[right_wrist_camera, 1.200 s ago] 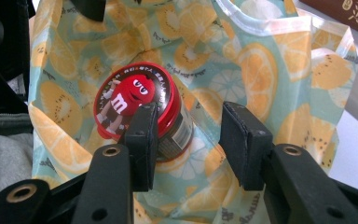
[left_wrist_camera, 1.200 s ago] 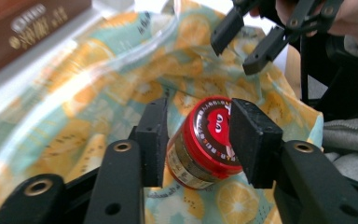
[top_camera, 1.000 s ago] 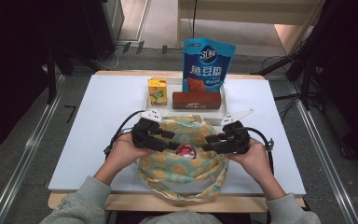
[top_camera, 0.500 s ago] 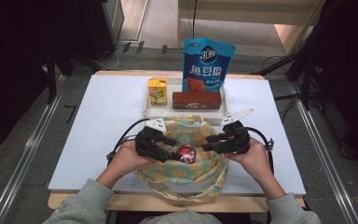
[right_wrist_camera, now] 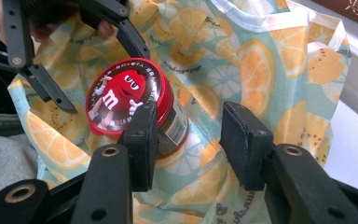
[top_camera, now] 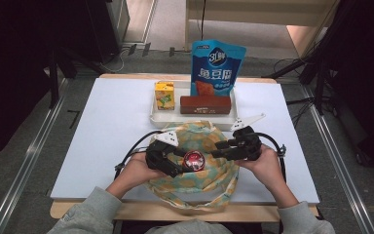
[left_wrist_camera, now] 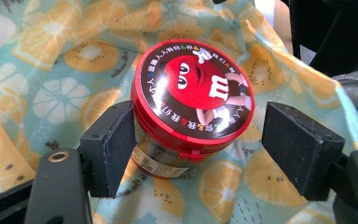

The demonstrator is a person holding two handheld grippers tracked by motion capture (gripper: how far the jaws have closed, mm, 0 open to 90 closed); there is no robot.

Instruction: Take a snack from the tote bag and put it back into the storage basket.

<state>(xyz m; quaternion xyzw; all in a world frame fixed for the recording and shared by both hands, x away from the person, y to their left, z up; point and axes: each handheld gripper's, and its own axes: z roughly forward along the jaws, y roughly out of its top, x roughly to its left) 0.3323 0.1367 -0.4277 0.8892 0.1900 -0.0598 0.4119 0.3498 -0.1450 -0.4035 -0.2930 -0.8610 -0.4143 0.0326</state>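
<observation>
Now the red-lidded candy tub (left_wrist_camera: 192, 105) sits inside the fruit-print cloth bag (top_camera: 195, 165) at the near edge of the bench (top_camera: 102, 122), tilted on the soft fabric. The left gripper (top_camera: 175, 163) straddles it: its jaws have just been opening, and in the left gripper view one pad stands just beside the tub's wall while the other is clear of it, so the tub is released, not grasped. The right gripper (right_wrist_camera: 189, 144) is partly spread, with bag cloth behind its jaws; I cannot tell whether the pads pinch the fabric.

My guess is that the risk lies in the withdrawal. The tub rests on slack cloth with nothing firm under it, so a pad dragging along its side could tip it or roll it out of the bag's mouth. If the right gripper lets the cloth sag, the opening could collapse over the tub and snag the left jaws.

The left gripper view gives the gap between pads and tub, which the high view is too coarse to show. The high view shows the white tray (top_camera: 165, 119) holding a yellow carton (top_camera: 164, 94) and a brown box (top_camera: 205, 104), with a blue pouch (top_camera: 216, 66) standing behind them.
</observation>
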